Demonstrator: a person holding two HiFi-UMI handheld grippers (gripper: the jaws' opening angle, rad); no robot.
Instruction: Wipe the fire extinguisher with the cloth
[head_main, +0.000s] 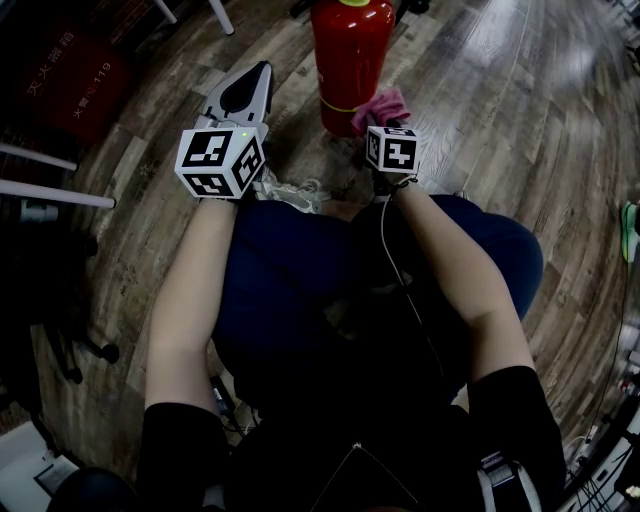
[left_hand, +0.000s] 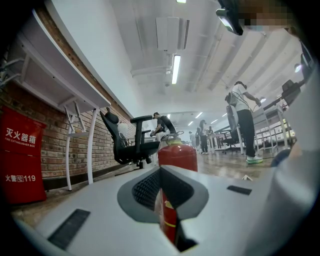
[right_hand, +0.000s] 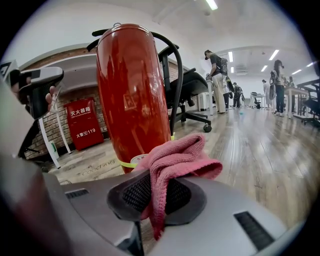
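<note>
A: Surface and room?
B: Wood-plank floor (head_main: 520, 150), brick wall (left_hand: 55, 145), office chairs behind. The fire extinguisher (head_main: 350, 60) stands upright on the floor.
A: Grippers?
B: The right gripper (right_hand: 159, 192) is clamped on the pink cloth (right_hand: 175, 155), low beside the cylinder. The left gripper (head_main: 263, 68) is closed and holds nothing.

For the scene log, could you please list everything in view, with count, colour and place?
fire extinguisher: one, red, upright on the floor ahead
cloth: one, pink, clamped in the right gripper, by the extinguisher's lower side
fire box: one, red, against the brick wall, left
office chair: one, black, behind the extinguisher
table: one, white, along the brick wall
floor: one, brown wood planks
people: several, far back in the room
left gripper: one, grey, jaws together, empty, aimed at the extinguisher
right gripper: one, grey, shut on the cloth
forearms: two, bare
</note>
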